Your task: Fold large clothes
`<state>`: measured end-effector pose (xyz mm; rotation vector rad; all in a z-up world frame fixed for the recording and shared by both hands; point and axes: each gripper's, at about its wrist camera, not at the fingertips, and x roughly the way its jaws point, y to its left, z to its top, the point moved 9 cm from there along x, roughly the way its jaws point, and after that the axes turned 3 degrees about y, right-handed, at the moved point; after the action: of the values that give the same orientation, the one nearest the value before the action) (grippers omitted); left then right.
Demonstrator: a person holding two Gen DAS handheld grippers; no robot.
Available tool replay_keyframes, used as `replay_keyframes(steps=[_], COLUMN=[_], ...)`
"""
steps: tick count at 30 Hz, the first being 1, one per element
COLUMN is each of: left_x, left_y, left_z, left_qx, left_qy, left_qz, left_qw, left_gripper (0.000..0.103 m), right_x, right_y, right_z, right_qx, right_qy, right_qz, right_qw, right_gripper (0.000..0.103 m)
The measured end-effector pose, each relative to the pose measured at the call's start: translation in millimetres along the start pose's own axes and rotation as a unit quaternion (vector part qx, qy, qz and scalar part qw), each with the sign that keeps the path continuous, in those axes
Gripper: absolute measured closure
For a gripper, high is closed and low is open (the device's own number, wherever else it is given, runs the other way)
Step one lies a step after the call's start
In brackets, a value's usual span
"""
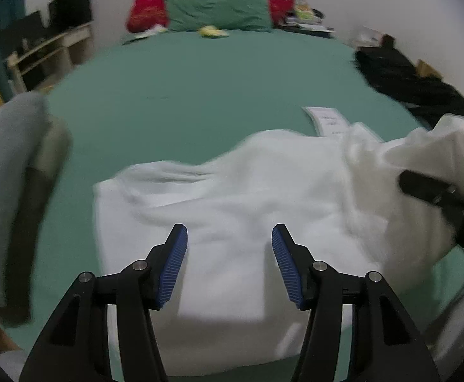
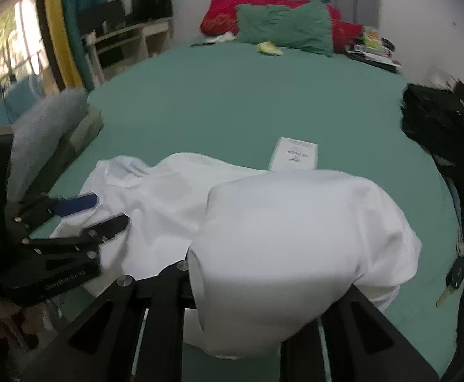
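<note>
Far left edge of the bed: a grey folded garment over something darker, blurred, also in the right wrist view. Behind it a pale wooden shelf unit against the wall with dark boxes on top. Bed covered by a green sheet, bare across the middle. Left gripper hangs over the near part of the white garment, jaws wide apart, blue ribbed pads facing each other, nothing between them; from the right wrist view the same left gripper sits low over the garment's left portion, whether touching the cloth is not clear. White garment lies spread on the near end of the bed, flat-ish on the left, bunched and lifted on the right. Just past its far edge a white printed paper sheet lies flat on the green sheet, partly tucked behind the cloth in the left wrist view. At the head of the bed: red pillow, green pillow in front of it, small yellow item near that, clutter at right corner. Right gripper shows only as a black body under draped white cloth; in its own view the cloth covers the fingers entirely, so cannot tell how far the jaws are apart or whether they pinch it. Far right: a black clothes pile on the bed edge.
</note>
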<state>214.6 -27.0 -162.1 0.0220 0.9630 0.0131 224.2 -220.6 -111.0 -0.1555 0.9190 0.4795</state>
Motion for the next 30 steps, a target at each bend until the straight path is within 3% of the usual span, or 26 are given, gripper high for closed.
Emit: replay_keyframes(steps=[5,8,10,12,13,17,20,26,30], left_x=[7.6,7.0,3.8,0.2,-3.3,-12.0,-22.1,-49.9,-56.5], left_y=[59.2,86.8,104.7,122.4,132.5,154.8,151.3,105.0,54.6], left_z=[-17.4,-24.7,-30.8,-36.3,-41.2,-52.1,-40.8,0.3,26.4], left_qx=[-0.049,-0.076,-0.089,-0.104,-0.110,-0.147,-0.155,-0.114,-0.049], left_qy=[0.020,0.031,0.035,0.037,0.038,0.040,0.017,-0.016,-0.022], left_qz=[0.000,-0.001,0.000,-0.001,-0.004,-0.033,-0.067,-0.156,-0.190], left_qw=[0.9986,0.9966,0.9954,0.9939,0.9932,0.9878,0.9855,0.9811,0.9804], left_gripper=[0.045,0.045,0.045,0.045,0.044,0.045,0.044,0.043,0.037], right_x=[26.6,40.8,51.0,59.4,61.3,59.3,51.9,3.7,-15.3], right_y=[48.9,78.5,100.5,124.8,133.1,161.2,160.1,156.9,124.7], right_z=[6.4,4.8,2.2,-2.7,-5.2,-12.1,-16.2,-31.1,-39.9], right_qx=[-0.041,-0.054,-0.037,-0.026,-0.031,-0.067,-0.075,-0.175,-0.136], right_qy=[0.035,0.052,0.067,0.085,0.090,0.080,0.063,-0.008,-0.014], right_qz=[0.005,0.025,0.084,0.155,0.167,0.221,0.234,0.167,0.167], right_qw=[0.999,0.997,0.994,0.984,0.981,0.970,0.967,0.970,0.976], right_gripper=[0.078,0.064,0.028,0.009,0.006,0.000,0.000,0.000,0.000])
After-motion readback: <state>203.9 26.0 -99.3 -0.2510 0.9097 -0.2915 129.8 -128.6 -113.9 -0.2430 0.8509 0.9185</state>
